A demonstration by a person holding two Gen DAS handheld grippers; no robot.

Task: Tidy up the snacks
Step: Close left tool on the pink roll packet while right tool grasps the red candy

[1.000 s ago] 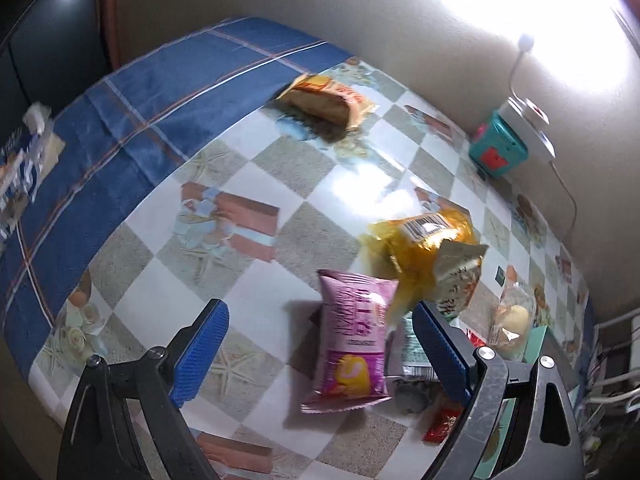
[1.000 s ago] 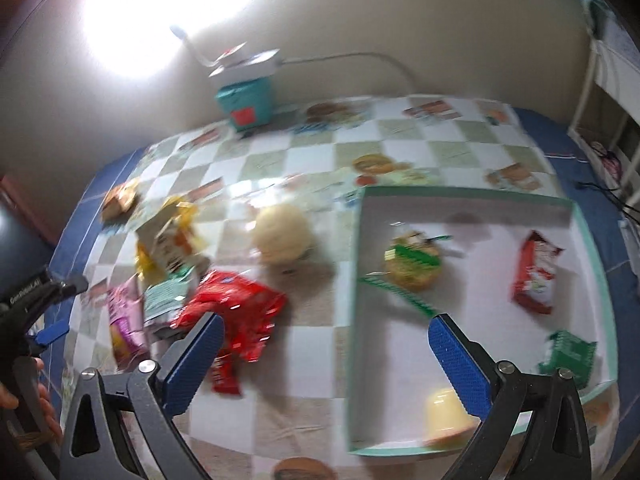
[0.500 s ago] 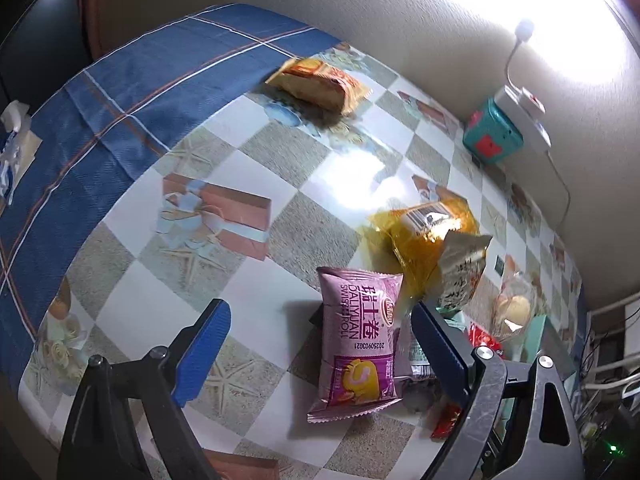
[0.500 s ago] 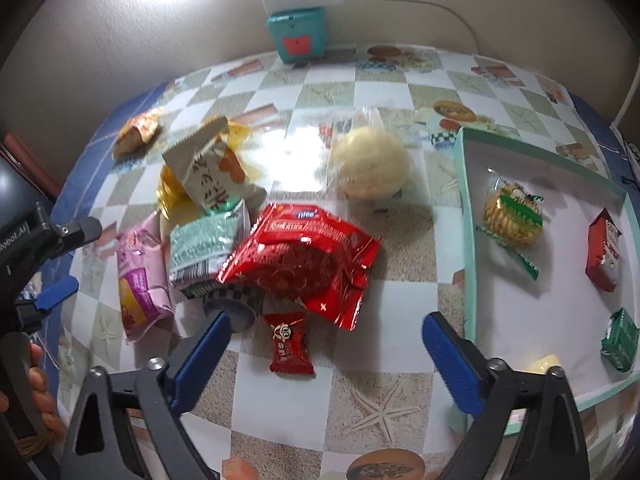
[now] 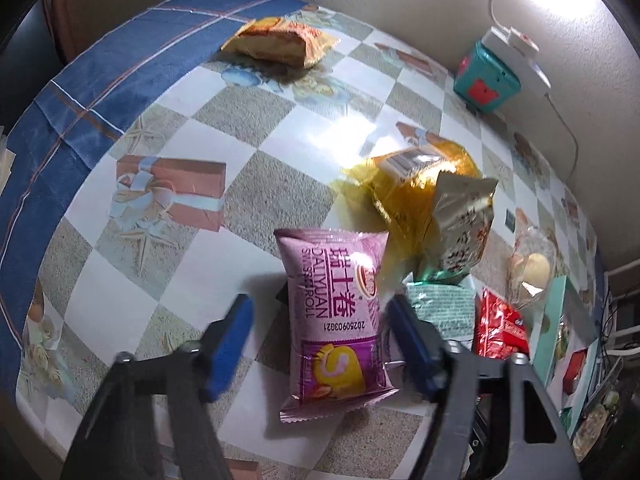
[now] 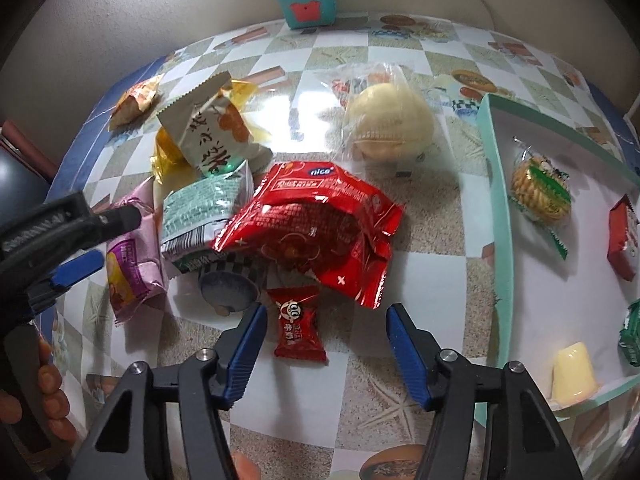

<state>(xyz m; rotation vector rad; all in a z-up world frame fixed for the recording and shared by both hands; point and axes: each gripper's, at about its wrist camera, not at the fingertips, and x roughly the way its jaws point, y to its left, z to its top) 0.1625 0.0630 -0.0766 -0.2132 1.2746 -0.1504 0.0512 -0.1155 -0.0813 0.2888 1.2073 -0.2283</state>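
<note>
Both grippers have dropped closer to the checked tablecloth [image 6: 420, 256] since a second ago, and their blue pads have drawn inward.

Nearest in the right wrist view, the right gripper [image 6: 322, 346] is closing around a small red candy packet [image 6: 299, 325]; the packet lies flat between the pads, closer to the left pad, with a gap on each side. Just beyond it a large red snack bag [image 6: 316, 228] rests on a green-and-white packet [image 6: 204, 212], with a wrapped pale bun [image 6: 390, 126] farther back. To the right, the mint-rimmed tray [image 6: 498, 216] holds a biscuit pack [image 6: 540, 190] and other snacks.

In the left wrist view, the left gripper [image 5: 320, 328] is closing over a pink Swiss roll packet [image 5: 336, 320], which lies lengthwise between the pads, not yet pinched. Behind it sit a yellow bag [image 5: 416, 184], then an orange packet [image 5: 280, 40] near the blue cloth border.
</note>
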